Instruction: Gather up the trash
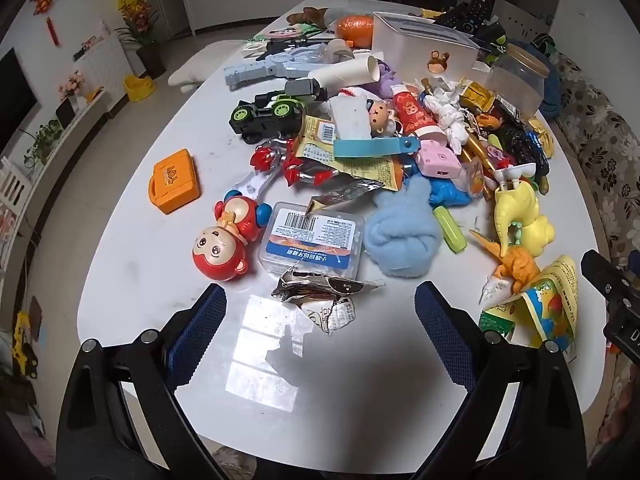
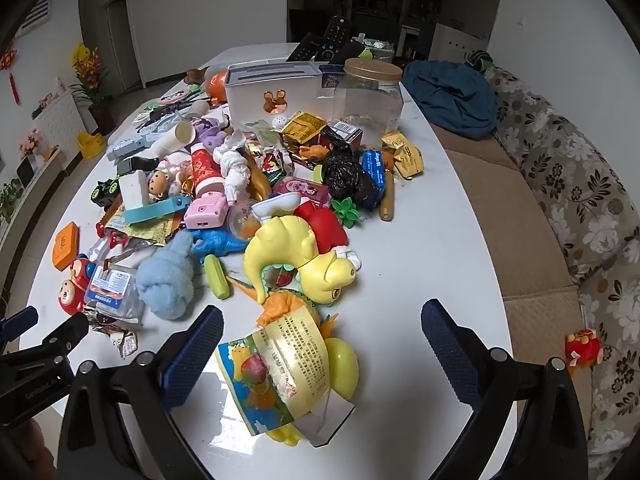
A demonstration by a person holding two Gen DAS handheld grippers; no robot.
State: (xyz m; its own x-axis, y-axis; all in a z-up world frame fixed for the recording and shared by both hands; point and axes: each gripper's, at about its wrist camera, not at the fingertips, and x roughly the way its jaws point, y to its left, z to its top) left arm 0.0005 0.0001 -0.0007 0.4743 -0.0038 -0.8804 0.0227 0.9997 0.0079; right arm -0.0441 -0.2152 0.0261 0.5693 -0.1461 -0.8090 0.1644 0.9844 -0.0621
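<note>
We hold both grippers above a white table (image 1: 132, 240) heaped with toys and litter. In the left wrist view our left gripper (image 1: 320, 336) stands wide apart with nothing between its blue pads; a crumpled foil wrapper (image 1: 320, 296) lies on the table at lower centre, just beyond the fingertips and just below a clear plastic box (image 1: 312, 240) with a barcode label. In the right wrist view our right gripper (image 2: 320, 352) is also spread wide and empty, and a torn yellow snack packet (image 2: 280, 368) lies between its fingers at lower centre, touching neither pad, draped partly over an orange toy dinosaur (image 2: 280, 304). A yellow toy dinosaur (image 2: 296, 256) sits just above it at mid-frame.
</note>
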